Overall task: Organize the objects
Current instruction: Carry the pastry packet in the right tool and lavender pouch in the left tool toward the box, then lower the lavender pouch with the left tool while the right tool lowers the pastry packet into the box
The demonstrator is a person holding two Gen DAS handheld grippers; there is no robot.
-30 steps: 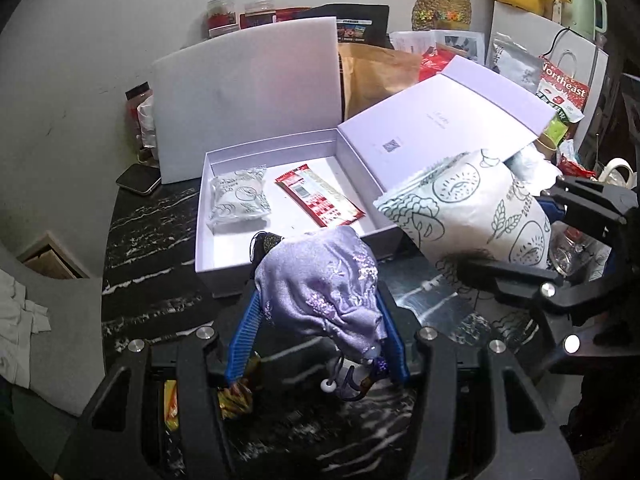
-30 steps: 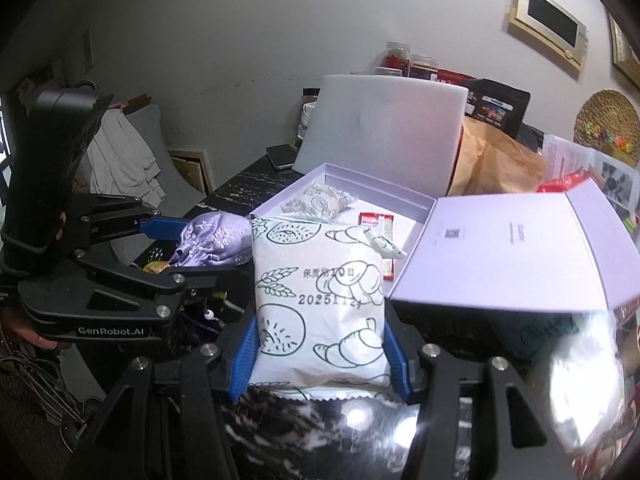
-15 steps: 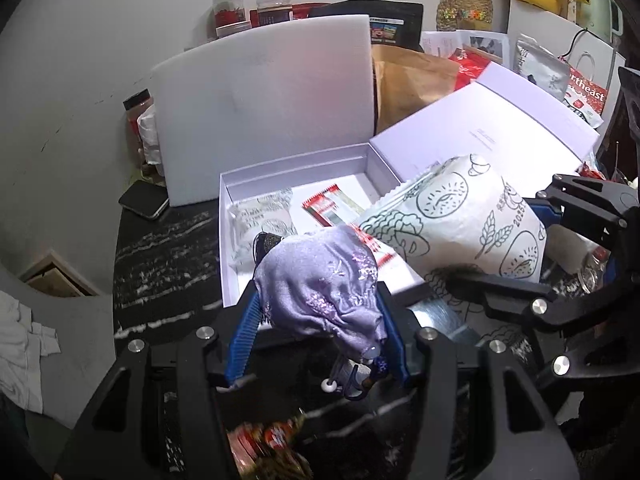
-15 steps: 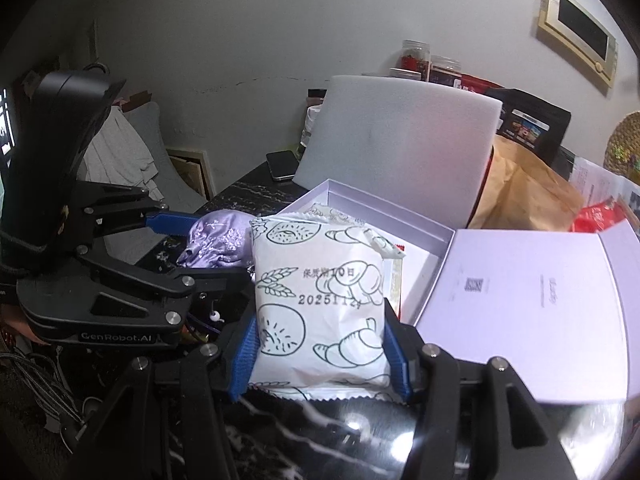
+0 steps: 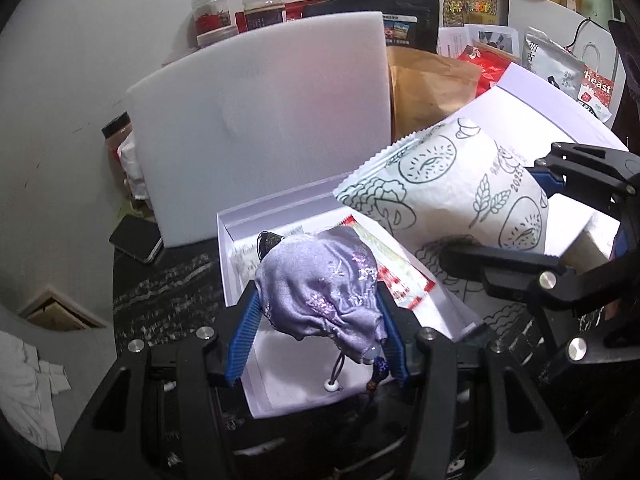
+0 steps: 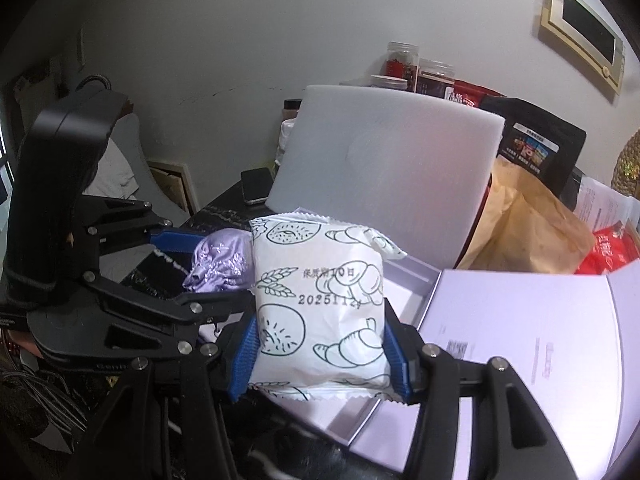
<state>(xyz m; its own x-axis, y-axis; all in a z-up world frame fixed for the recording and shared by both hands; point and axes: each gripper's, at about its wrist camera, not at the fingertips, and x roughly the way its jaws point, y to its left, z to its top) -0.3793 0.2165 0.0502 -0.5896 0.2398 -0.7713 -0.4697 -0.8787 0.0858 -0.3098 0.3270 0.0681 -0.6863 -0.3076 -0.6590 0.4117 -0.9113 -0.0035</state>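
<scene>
We hold one thing in each claw, and both are now above the open white box (image 5: 236,256). The left gripper (image 5: 318,320) is clamped on the purple pouch (image 5: 320,288), which hangs over the near part of the box, its drawstring with a white bead (image 5: 331,386) dangling below. The right gripper (image 6: 320,344) is clamped on the white snack packet (image 6: 320,300), printed with croissants and wheat, which is held over the right part of the box, close to the opened lid (image 6: 520,332). Inside the box we can see a red and white sachet (image 5: 400,280) and some other flat packet, blurred. We think the risks are these: the two grippers are very near to each other, so if we lower both together their black frames may collide and one thing may fall outside. The pouch is soft and gripped only at its sides, so it may slip if the claw opens too high. The cord could catch on the box wall or on the finger. The packet is puffy, and a hard squeeze might burst it.
</scene>
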